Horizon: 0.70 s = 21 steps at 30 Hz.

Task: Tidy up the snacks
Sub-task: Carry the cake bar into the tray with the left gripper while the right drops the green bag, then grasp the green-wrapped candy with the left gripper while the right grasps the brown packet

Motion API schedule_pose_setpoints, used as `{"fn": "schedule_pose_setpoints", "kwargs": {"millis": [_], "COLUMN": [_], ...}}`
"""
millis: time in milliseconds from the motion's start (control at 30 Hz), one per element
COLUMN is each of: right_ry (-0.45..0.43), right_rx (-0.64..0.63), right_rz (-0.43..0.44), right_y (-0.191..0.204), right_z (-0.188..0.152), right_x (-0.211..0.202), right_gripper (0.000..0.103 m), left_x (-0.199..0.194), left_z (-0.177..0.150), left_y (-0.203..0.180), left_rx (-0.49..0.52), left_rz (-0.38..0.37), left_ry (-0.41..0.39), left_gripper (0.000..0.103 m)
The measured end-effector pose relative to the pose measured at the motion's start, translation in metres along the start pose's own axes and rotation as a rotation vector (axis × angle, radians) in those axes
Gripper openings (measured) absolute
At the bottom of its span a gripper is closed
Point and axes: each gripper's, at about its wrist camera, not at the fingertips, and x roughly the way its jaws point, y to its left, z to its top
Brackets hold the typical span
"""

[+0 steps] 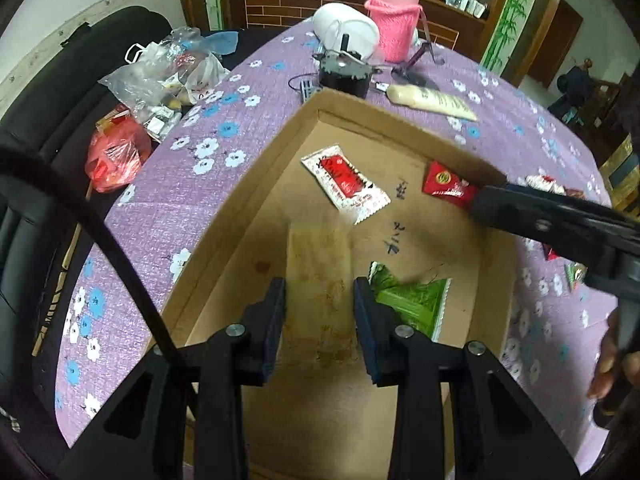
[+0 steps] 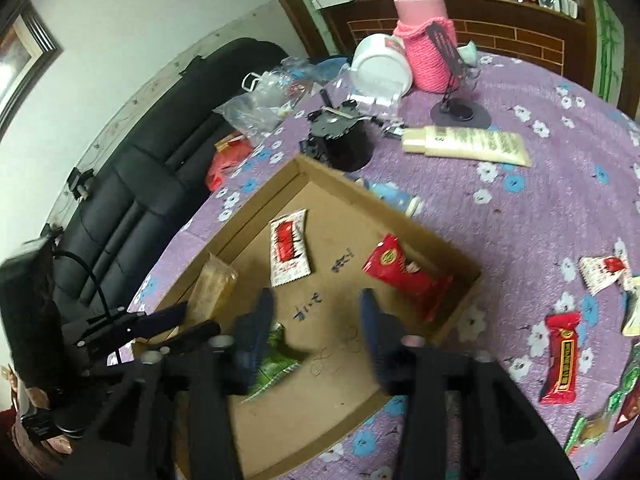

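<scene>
A shallow cardboard box (image 1: pixel 256 184) lies on the purple flowered tablecloth (image 2: pixel 520 208). In it lie a white-and-red packet (image 1: pixel 345 182), a red packet (image 2: pixel 406 276), a green packet (image 1: pixel 412 300) and a clear yellowish packet (image 1: pixel 318 256). My left gripper (image 1: pixel 320 316) is open and empty, low over the yellowish packet. My right gripper (image 2: pixel 318 322) is open and empty above the box floor, beside the green packet (image 2: pixel 276 364). In the left wrist view the right gripper's finger (image 1: pixel 520 204) reaches over the box's right wall by the red packet (image 1: pixel 446 184). Several more snacks lie right of the box, including a red bar (image 2: pixel 562 364).
Behind the box stand a black pot (image 2: pixel 344 140), a cream tube (image 2: pixel 466 144), a white tub (image 2: pixel 382 66) and a pink knitted bottle (image 2: pixel 428 46). Plastic bags (image 1: pixel 160 76) lie on a black sofa (image 2: pixel 132 200) at the left table edge.
</scene>
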Motion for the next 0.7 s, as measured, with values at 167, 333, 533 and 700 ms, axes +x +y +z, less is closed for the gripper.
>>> {"fn": "schedule_pose_setpoints", "kwargs": {"millis": [167, 333, 533, 700], "right_ry": [-0.006, -0.011, 0.020, 0.044], "right_rx": [-0.063, -0.054, -0.072, 0.028], "right_rz": [-0.017, -0.039, -0.194, -0.269], "right_y": [0.007, 0.000, -0.022, -0.079], "right_z": [-0.010, -0.038, -0.098, -0.139], "right_x": [-0.017, -0.036, -0.062, -0.100], "right_gripper": [0.073, 0.080, 0.080, 0.080], "left_x": [-0.008, -0.026, -0.041, -0.037], "left_z": [-0.003, -0.012, -0.030, -0.036], "left_y": [-0.011, -0.025, -0.077, -0.140], "left_rx": [0.039, 0.039, 0.102, 0.183], "left_rz": [0.073, 0.061, -0.030, -0.104], "left_ry": [-0.024, -0.055, -0.070, -0.048], "left_gripper": [0.038, 0.038, 0.039, 0.043]}}
